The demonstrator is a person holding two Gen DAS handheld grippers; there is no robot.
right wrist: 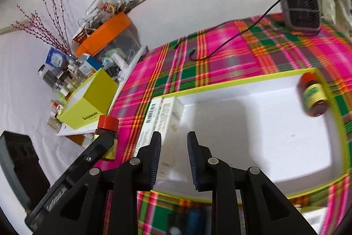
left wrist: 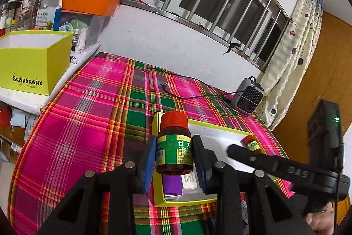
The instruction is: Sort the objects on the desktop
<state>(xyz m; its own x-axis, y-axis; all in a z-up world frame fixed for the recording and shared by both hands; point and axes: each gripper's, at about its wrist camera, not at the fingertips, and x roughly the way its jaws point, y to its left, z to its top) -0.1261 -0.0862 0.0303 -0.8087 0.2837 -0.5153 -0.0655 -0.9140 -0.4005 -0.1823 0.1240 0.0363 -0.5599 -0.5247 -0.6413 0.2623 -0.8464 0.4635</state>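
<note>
Both tongs are seen over a shallow tray (right wrist: pixel 242 80) with a lime-green rim, set on a pink and green checked cloth (left wrist: pixel 88 124). By the left gripper (left wrist: pixel 175 155) a brown bottle (left wrist: pixel 175 147) with a red cap and green label is clasped upright between the blue pads (left wrist: pixel 147 160), held above the near-left corner of the tray. The right gripper (right wrist: pixel 173 160) is released: its jaws stand apart over the white floor of the tray and nothing is gripped between them. Inside the tray, a white carton (right wrist: pixel 162 122) with a barcode is laid along the left side, a purple box (left wrist: pixel 172 185) is seen beside it in the left wrist view, and a second small bottle (right wrist: pixel 313 96) is lying on its side against the far right wall. Judged from this, the sorting is partly done: three items are already in the tray, and the held bottle is yet to be set down. Further off, a tall lime-green box (left wrist: pixel 33 63) is left on the side shelf, and a small grey fan (right wrist: pixel 301 6) with its cord is still on the cloth.
</note>
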